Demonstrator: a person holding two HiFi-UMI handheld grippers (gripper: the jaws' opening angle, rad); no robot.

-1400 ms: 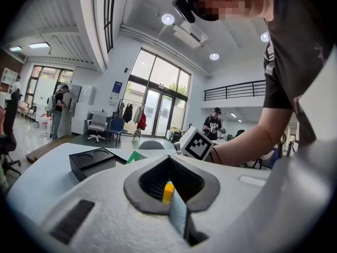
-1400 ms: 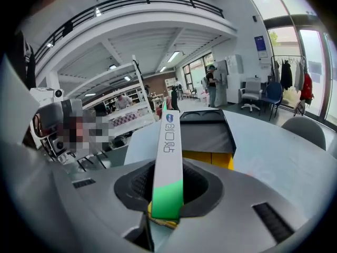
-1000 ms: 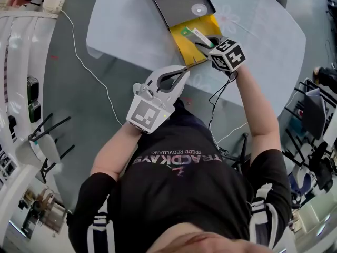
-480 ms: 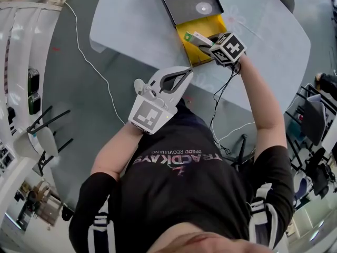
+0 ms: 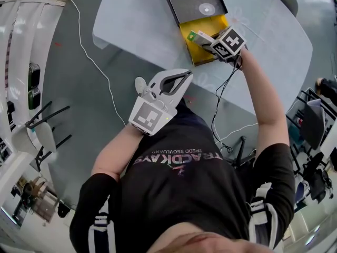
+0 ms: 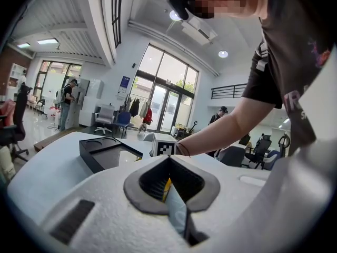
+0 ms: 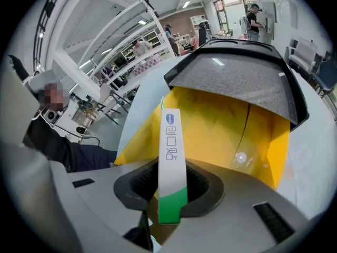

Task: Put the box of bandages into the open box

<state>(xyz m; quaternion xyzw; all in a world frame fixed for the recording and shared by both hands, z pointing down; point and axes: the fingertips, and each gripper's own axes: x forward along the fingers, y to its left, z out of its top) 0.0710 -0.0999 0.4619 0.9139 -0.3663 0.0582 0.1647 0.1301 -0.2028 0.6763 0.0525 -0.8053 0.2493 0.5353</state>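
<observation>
The yellow open box (image 5: 196, 49) lies on the pale table (image 5: 137, 25), its black lid (image 5: 195, 1) folded back behind it. My right gripper (image 5: 210, 42) is shut on the white and green box of bandages (image 5: 198, 37) and holds it tilted down over the yellow inside. In the right gripper view the box of bandages (image 7: 171, 157) stands on edge between the jaws of the right gripper (image 7: 169, 182), above the yellow box (image 7: 226, 128). My left gripper (image 5: 181, 77) hangs at the table's near edge, shut and empty; the left gripper (image 6: 169, 165) looks level across the table.
A white cable (image 5: 89, 59) runs over the grey floor left of the table. The black lid (image 6: 105, 154) and my right forearm (image 6: 221, 130) fill the left gripper view's middle. Shelving (image 5: 21, 62) stands at the left, office chairs (image 5: 310, 120) at the right.
My right gripper has sunk and tipped further down, bringing the box of bandages lower over the yellow box. The left gripper has stayed where it was.
</observation>
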